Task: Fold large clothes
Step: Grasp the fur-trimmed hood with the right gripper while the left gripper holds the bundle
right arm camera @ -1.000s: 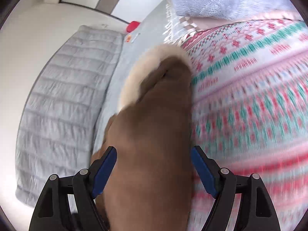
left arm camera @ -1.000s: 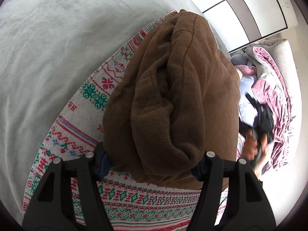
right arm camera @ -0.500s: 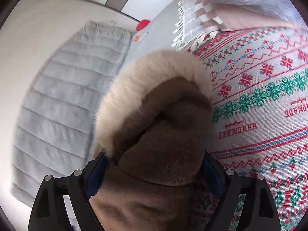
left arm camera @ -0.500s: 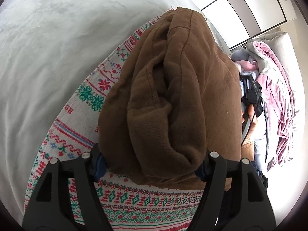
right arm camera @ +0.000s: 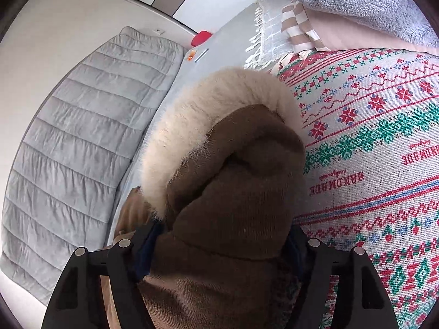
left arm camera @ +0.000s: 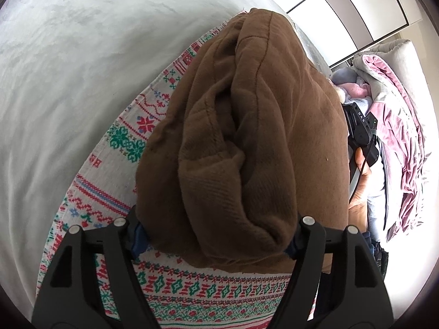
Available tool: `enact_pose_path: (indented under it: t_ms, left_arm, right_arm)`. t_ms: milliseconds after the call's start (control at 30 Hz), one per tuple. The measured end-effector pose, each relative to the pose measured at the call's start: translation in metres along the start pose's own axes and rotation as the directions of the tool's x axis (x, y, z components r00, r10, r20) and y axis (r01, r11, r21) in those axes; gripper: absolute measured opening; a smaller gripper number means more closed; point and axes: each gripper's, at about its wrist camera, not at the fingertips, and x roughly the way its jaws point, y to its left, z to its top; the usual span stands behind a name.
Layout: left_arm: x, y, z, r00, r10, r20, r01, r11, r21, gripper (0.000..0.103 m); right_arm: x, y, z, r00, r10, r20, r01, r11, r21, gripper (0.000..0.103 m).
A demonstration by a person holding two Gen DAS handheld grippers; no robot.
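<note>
A bulky brown coat (left arm camera: 241,126) lies rolled into a bundle on a patterned knit blanket (left arm camera: 129,142). My left gripper (left arm camera: 214,240) straddles its near end, blue pads touching the fabric on both sides while the jaws are opening. In the right wrist view, the coat's other end (right arm camera: 241,181) shows a cream fur trim (right arm camera: 208,115). My right gripper (right arm camera: 221,246) has that end between its pads, which sink into the cloth as the jaws are closing. The right gripper's body (left arm camera: 359,128) and a hand (left arm camera: 359,186) peek out behind the coat.
The blanket (right arm camera: 370,142) lies on a pale grey bed (left arm camera: 68,68). A heap of pink and grey clothes (left arm camera: 397,126) lies to the right. A grey quilted pad (right arm camera: 82,137), a red object (right arm camera: 201,37) and stacked folded textiles (right arm camera: 343,13) lie beyond the coat.
The right gripper swept in over the blanket, settled at the fur-trimmed end and narrowed onto it. The left jaws widened a little. The coat rolled slightly.
</note>
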Motion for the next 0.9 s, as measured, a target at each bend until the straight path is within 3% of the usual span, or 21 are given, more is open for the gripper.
enact_pose_path:
  t_ms: [300,467,533,733,800,867,900]
  left_arm:
    - [0.001,0.006,0.004,1.000,-0.017,0.000,0.017,0.999,-0.029,0.077]
    - [-0.004,0.002,0.003,1.000,-0.005,0.031,0.006,1.000,-0.027,0.062]
    - [-0.004,0.002,0.003,0.999,-0.009,0.034,0.010,1.000,-0.025,0.060]
    - [0.002,0.011,0.007,0.998,-0.055,0.008,0.055,0.997,-0.059,0.069]
    - [0.002,0.007,0.007,0.999,-0.042,0.015,0.043,0.998,-0.045,0.063]
    - [-0.003,-0.001,0.007,0.999,-0.032,0.039,0.033,0.999,-0.018,0.047]
    - [-0.006,-0.004,0.006,0.998,-0.033,0.051,0.033,0.999,-0.012,0.044]
  right_arm:
    - [-0.001,-0.001,0.001,1.000,-0.006,-0.001,0.006,1.000,-0.002,0.074]
    - [0.000,0.003,0.001,1.000,-0.023,-0.006,0.023,1.000,-0.004,0.073]
    - [0.001,0.005,0.002,0.999,-0.032,-0.011,0.032,0.999,-0.004,0.072]
    - [0.003,0.008,0.003,0.999,-0.035,-0.009,0.035,0.999,0.000,0.072]
    - [0.004,0.010,0.002,0.999,-0.047,-0.007,0.047,0.999,-0.010,0.067]
    - [0.003,0.019,0.003,0.997,-0.073,-0.008,0.072,0.997,-0.041,0.059]
    - [0.001,0.029,0.004,0.995,-0.104,-0.011,0.103,0.992,-0.074,0.052]
